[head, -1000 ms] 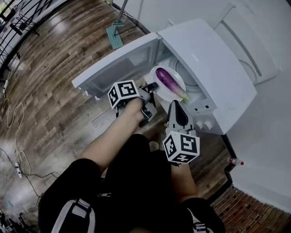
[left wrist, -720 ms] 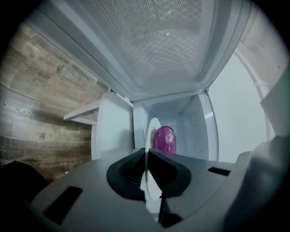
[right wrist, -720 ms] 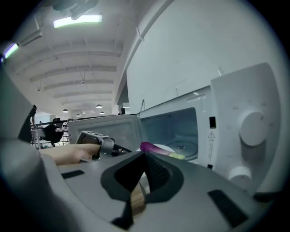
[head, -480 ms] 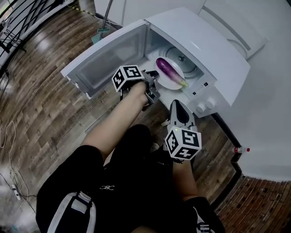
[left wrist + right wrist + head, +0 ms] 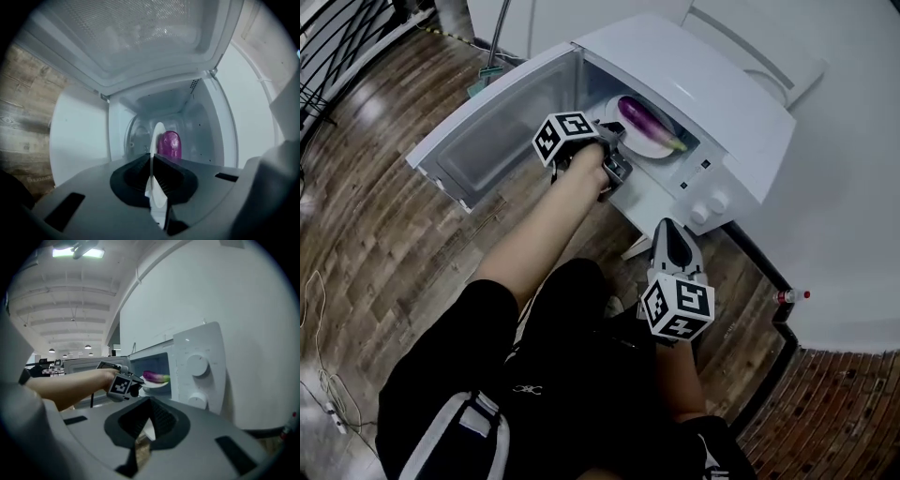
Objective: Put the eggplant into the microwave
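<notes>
The long purple eggplant lies on the round white plate, now deeper inside the open white microwave. My left gripper pinches the plate's rim in its fingers; my right gripper has its fingers together, empty.

The head view looks steeply down from above the person onto the white box-shaped microwave, its open white door and the brown wood-plank floor, from some way off. The left gripper view sits close at the microwave's mouth and faces straight into the cavity, where the white round plate shows edge-on with the glossy purple eggplant just beside it. The right gripper view sits lower and farther back, facing the microwave's front from the knob side. All three views share the open cavity, the plate and the eggplant. The head view and the right gripper view also share the left gripper.
</notes>
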Action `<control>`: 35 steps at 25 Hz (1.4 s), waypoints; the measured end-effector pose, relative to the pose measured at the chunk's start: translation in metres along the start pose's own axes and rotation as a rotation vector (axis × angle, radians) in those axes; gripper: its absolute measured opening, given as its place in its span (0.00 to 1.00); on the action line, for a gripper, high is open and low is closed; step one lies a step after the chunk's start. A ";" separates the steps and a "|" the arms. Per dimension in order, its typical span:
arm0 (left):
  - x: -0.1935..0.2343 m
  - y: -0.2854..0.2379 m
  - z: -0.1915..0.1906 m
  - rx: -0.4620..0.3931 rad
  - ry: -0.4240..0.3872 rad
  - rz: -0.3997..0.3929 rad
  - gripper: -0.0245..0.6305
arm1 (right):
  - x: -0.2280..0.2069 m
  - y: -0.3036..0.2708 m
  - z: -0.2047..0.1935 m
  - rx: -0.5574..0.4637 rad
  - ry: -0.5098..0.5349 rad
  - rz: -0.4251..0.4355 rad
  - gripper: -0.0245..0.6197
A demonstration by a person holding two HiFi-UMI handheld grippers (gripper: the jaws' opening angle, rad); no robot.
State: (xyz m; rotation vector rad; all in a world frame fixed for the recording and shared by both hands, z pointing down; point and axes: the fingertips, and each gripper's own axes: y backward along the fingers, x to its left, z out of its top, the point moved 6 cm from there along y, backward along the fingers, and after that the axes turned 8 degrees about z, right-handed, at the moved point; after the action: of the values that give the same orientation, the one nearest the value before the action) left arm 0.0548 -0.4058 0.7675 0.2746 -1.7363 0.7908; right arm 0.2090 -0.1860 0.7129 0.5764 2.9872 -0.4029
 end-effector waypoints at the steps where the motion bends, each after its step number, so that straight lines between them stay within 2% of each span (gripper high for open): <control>1: -0.004 -0.006 0.003 0.005 -0.013 0.005 0.06 | -0.002 0.002 -0.001 0.001 -0.001 -0.007 0.06; 5: -0.009 -0.029 0.009 0.016 -0.063 0.044 0.06 | -0.006 0.011 -0.010 0.017 0.015 -0.020 0.06; 11: -0.005 -0.048 0.011 0.006 -0.083 0.092 0.06 | -0.009 0.024 -0.024 0.030 0.014 -0.039 0.06; 15: -0.007 -0.055 0.009 0.013 -0.165 0.113 0.07 | -0.008 0.031 -0.028 0.021 0.014 -0.043 0.06; 18: -0.015 -0.061 0.013 0.007 -0.304 0.133 0.07 | -0.006 0.035 -0.030 0.017 0.018 -0.038 0.06; 21: -0.021 -0.065 0.019 -0.026 -0.527 0.205 0.14 | -0.002 0.038 -0.034 0.023 0.017 -0.032 0.06; 23: -0.023 -0.066 0.023 -0.065 -0.676 0.252 0.22 | -0.002 0.039 -0.036 0.028 0.015 -0.031 0.06; 26: -0.029 -0.062 0.031 -0.164 -0.838 0.263 0.30 | -0.004 0.038 -0.037 0.026 0.014 -0.031 0.06; 29: -0.038 -0.046 0.037 -0.290 -0.971 0.230 0.30 | -0.006 0.033 -0.036 0.017 0.004 -0.029 0.06; 31: -0.042 -0.028 0.036 -0.342 -1.051 0.212 0.26 | -0.005 0.029 -0.036 0.015 0.001 -0.023 0.06; 32: -0.043 -0.016 0.034 -0.362 -1.090 0.202 0.12 | -0.004 0.026 -0.035 0.014 0.000 -0.019 0.06; 33: -0.043 -0.004 0.032 -0.377 -1.129 0.187 0.04 | -0.003 0.023 -0.034 0.011 -0.001 -0.015 0.06; 35: -0.041 0.018 0.025 -0.367 -1.208 0.138 0.04 | -0.001 0.016 -0.031 0.001 -0.003 -0.006 0.06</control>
State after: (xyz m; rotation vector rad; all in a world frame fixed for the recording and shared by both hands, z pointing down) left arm 0.0392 -0.4171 0.7197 0.4245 -3.0111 0.3530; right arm 0.2149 -0.1640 0.7393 0.5662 2.9869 -0.4048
